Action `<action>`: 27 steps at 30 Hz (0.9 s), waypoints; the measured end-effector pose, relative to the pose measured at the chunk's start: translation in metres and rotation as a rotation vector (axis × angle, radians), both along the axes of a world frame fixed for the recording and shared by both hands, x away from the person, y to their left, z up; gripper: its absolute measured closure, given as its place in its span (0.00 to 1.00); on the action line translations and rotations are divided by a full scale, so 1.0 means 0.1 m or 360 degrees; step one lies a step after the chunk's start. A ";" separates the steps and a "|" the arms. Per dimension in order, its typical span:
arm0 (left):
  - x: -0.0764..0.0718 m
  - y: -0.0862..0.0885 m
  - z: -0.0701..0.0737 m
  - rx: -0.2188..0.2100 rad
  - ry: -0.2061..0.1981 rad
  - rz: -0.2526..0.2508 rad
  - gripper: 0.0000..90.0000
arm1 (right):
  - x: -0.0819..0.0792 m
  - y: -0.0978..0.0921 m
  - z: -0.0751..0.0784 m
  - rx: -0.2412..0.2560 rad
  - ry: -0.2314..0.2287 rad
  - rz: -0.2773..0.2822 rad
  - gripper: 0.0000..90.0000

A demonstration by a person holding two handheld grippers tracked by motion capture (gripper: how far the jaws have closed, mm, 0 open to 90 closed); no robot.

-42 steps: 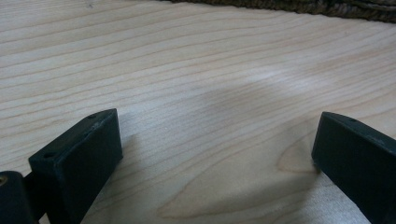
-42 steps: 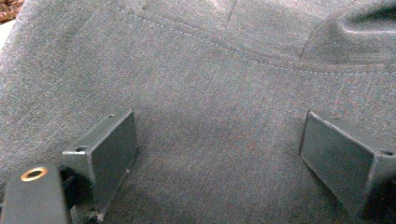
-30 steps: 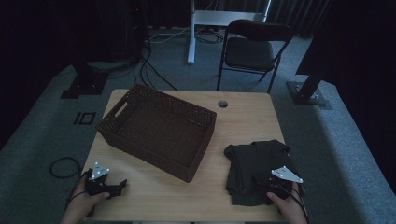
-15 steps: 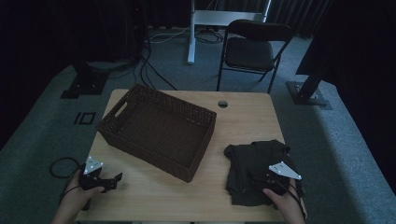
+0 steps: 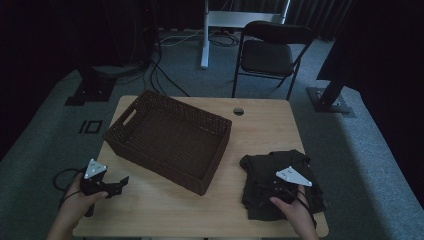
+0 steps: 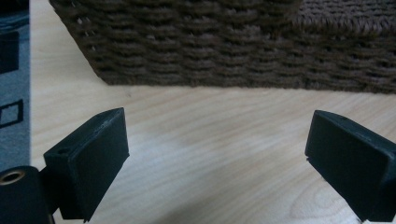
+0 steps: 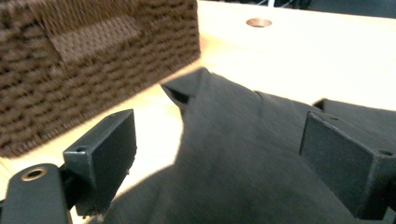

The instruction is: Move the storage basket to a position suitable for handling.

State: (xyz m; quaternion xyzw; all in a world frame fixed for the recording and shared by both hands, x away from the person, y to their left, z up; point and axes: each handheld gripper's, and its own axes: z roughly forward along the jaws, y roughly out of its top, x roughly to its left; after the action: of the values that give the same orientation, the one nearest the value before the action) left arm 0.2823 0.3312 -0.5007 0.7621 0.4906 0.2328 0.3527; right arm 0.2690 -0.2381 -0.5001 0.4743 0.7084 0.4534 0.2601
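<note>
From above, the right gripper (image 5: pixel 276 187) hovers over the dark garment (image 5: pixel 280 182) lying right of the wicker basket (image 5: pixel 170 140), far nearer than the left gripper (image 5: pixel 117 184) (jaws spread), while the right gripper view shows cloth directly between its spread jaws.

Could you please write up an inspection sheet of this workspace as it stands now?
Surface: light wooden table, round hole near the far edge.
Job's things: dark garment crumpled at the near right; brown wicker basket left of it, nothing seen inside.
Clutter: nothing seen.
Grippers: left hand-held gripper over the near left corner, jaws open, holding nothing, facing the basket wall; right hand-held gripper over the garment, jaws open, cloth between them.
Cables: one loops off the table edge by the left hand; more lie on the floor behind.
Surroundings: grey carpet, folding chair beyond the table, dark room.
</note>
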 end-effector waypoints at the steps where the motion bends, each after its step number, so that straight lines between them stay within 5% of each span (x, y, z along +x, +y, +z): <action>1: 0.01 0.01 0.01 -0.0009 -0.0008 0.0001 0.07 | 0.01 0.04 0.01 0.0002 -0.0002 0.0014 0.12; 14: 0.15 0.05 0.24 -0.0009 -0.0092 -0.0015 0.07 | 0.10 0.44 0.06 -0.0030 -0.0011 0.0153 0.12; 24: 0.27 0.12 0.38 -0.0020 -0.0162 -0.0021 0.07 | 0.15 0.74 0.16 0.0017 -0.0044 0.0251 0.12; 27: 0.33 0.16 0.43 -0.0071 -0.0183 -0.0024 0.07 | 0.16 0.82 0.20 0.0028 -0.0050 0.0269 0.12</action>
State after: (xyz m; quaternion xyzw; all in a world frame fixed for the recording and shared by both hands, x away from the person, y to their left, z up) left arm 0.3154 0.3469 -0.4573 0.7432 0.4688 0.2625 0.3988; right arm 0.2852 -0.1563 -0.4798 0.4078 0.7377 0.4874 0.2279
